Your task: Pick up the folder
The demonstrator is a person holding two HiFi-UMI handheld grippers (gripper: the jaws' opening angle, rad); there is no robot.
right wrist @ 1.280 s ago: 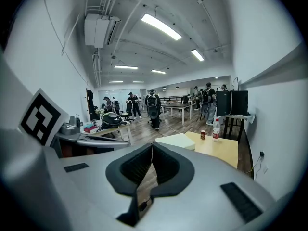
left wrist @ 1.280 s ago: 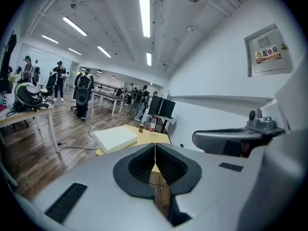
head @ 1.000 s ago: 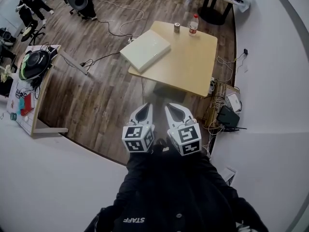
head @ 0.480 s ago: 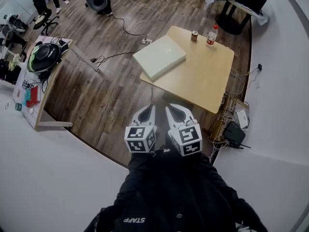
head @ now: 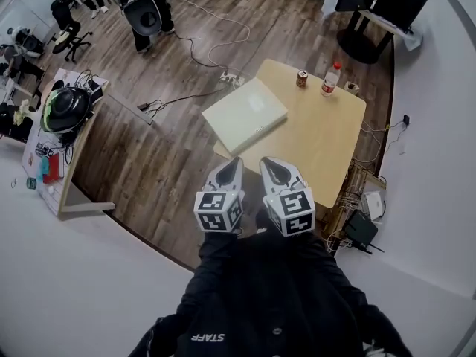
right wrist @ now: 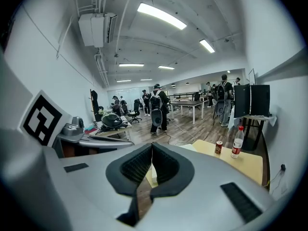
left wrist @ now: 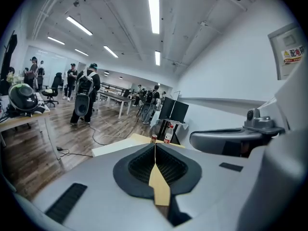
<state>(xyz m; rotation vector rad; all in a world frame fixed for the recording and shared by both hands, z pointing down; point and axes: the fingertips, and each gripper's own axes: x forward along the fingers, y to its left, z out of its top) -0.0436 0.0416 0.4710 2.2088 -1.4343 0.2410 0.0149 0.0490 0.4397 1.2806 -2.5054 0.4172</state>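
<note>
The folder [head: 245,114], a pale flat slab, lies on the near left corner of a light wooden table [head: 327,136] and overhangs its edge. My left gripper [head: 235,162] and right gripper [head: 268,162] are held side by side just short of the table's near edge, both pointing at it. Both are shut with nothing between their pads. In the left gripper view the folder [left wrist: 113,147] shows beyond the shut left gripper [left wrist: 155,146]. The right gripper view has the table [right wrist: 250,161] ahead of the shut right gripper [right wrist: 152,147].
A red can [head: 302,78] and a plastic bottle [head: 329,80] stand at the table's far edge. Cables and a power strip [head: 230,79] lie on the wooden floor. A side desk with a helmet [head: 65,108] stands left. Black boxes and wires [head: 363,227] sit by the right wall. People stand at the back.
The table and folder have come nearer in the head view, down towards the grippers. Both grippers stay shut and side by side.
</note>
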